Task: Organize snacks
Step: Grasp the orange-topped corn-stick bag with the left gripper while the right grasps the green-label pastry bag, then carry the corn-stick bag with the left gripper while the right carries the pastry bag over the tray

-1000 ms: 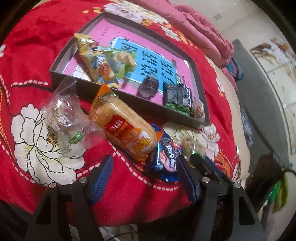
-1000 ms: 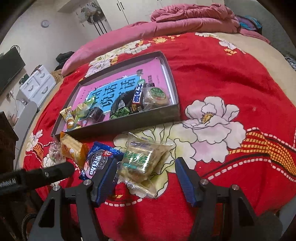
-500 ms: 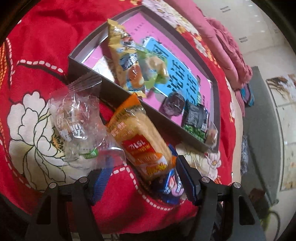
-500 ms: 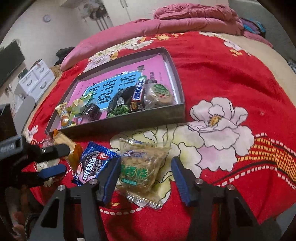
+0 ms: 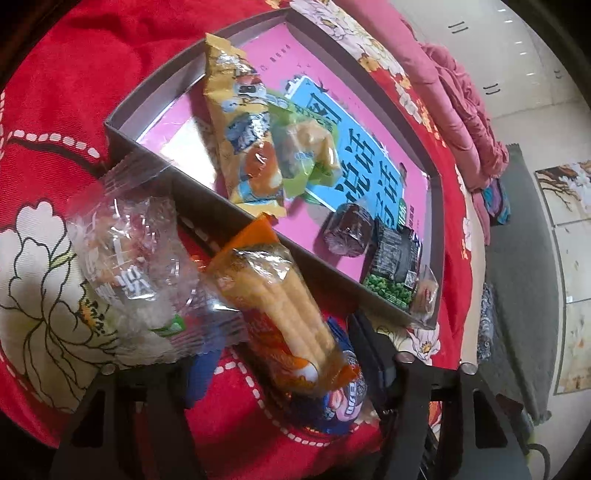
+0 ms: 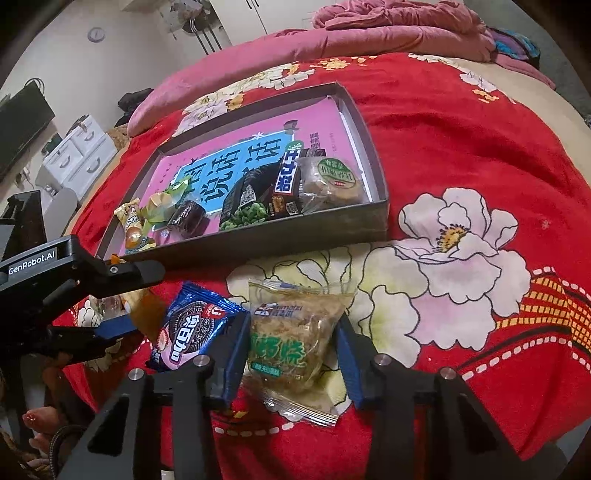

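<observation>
A grey box lid (image 5: pixel 207 206) (image 6: pixel 380 221) with a pink book inside holds several snacks on the red bedspread. My left gripper (image 5: pixel 280 354) is open, its fingers on either side of an orange-wrapped corn snack (image 5: pixel 280 306) that lies against the box wall. A clear-wrapped snack (image 5: pixel 125 258) lies to its left and a blue Oreo pack (image 5: pixel 343 402) (image 6: pixel 192 328) under its tip. My right gripper (image 6: pixel 291 350) is open, its fingers around a clear pack of shredded-meat pastry (image 6: pixel 291 332). The left gripper also shows in the right wrist view (image 6: pixel 122 299).
In the box lie a yellow snack pack (image 5: pixel 240 122), a green-wrapped candy (image 5: pixel 306 147), a dark cake (image 5: pixel 347 229), a green pea pack (image 6: pixel 247 206), a chocolate bar (image 6: pixel 286 181) and a pastry (image 6: pixel 332 181). A pink quilt (image 6: pixel 388 33) lies beyond. The bed edge is close below.
My left gripper moved forward so the corn snack sits between its fingers. My right gripper moved forward and narrowed around the pastry pack.
</observation>
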